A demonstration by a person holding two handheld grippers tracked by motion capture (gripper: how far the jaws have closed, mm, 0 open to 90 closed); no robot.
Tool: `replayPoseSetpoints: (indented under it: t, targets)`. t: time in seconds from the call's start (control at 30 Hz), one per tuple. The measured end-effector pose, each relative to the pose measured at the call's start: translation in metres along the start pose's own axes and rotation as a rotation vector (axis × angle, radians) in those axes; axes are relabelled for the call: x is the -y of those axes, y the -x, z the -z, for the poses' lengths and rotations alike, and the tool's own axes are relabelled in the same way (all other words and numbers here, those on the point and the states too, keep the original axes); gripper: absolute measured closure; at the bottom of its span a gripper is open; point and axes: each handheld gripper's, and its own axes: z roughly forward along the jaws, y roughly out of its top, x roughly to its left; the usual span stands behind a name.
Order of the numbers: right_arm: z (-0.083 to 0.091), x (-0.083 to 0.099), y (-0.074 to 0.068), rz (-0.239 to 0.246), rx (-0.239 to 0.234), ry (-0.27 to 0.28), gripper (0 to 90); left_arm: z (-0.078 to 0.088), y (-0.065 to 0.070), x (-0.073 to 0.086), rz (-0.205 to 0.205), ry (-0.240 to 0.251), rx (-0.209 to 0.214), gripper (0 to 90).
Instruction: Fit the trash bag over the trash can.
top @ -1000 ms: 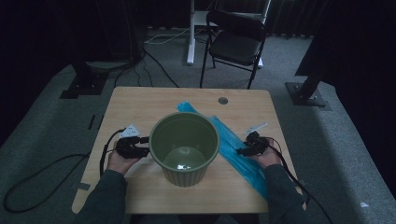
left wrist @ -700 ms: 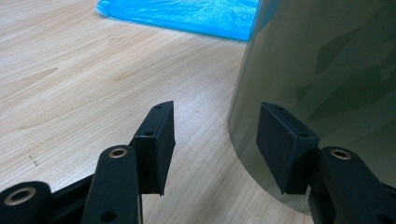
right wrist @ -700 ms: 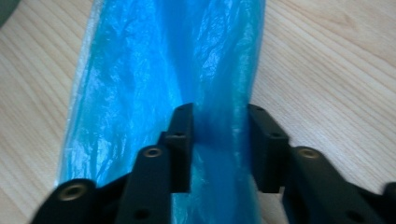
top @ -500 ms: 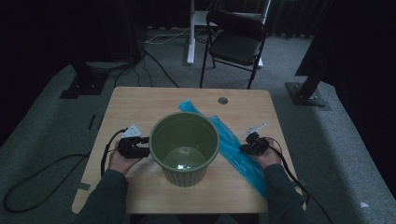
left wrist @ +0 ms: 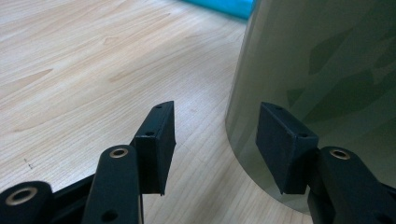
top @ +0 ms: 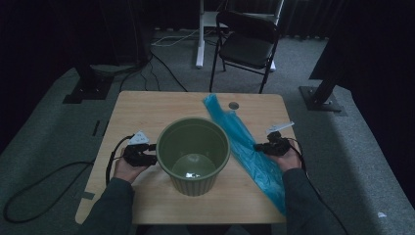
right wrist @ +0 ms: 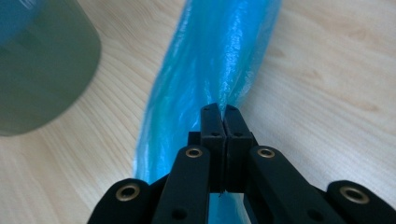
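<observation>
Long blue plastic bag (top: 247, 147) runs away from the person beside the green plastic bin (top: 193, 154); right gripper (right wrist: 223, 112) has just pinched its edge, left gripper (left wrist: 215, 140) open at the bin's wall

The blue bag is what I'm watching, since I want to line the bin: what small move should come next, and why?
Probably lift the right gripper a little further, drawing the blue bag up off the table. Its jaws have just closed and now pinch a fold of the film, while the rest of the bag lies flat beside the green bin. The left gripper stands open against the bin's wall.
</observation>
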Motion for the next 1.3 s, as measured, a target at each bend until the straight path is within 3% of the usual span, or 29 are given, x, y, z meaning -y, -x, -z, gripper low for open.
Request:
replayPoseSetpoints:
  t: [0.33, 0.77, 0.87, 1.3]
  targets:
    - [0.025, -0.02, -0.005, 0.016, -0.046, 0.08, 89.3, -0.001, 0.002, 0.0, -0.009, -0.005, 0.007, 47.2]
    - [0.051, -0.047, -0.014, 0.063, -0.049, 0.135, 89.3, -0.002, 0.003, -0.001, -0.019, -0.007, 0.015, 47.6]
    - [0.06, -0.06, -0.02, 0.09, -0.053, 0.151, 89.3, -0.002, 0.003, -0.001, -0.02, -0.007, 0.014, 47.8]
    - [0.076, -0.087, -0.033, 0.139, -0.05, 0.174, 89.4, -0.002, 0.004, -0.002, -0.02, -0.006, 0.012, 48.5]
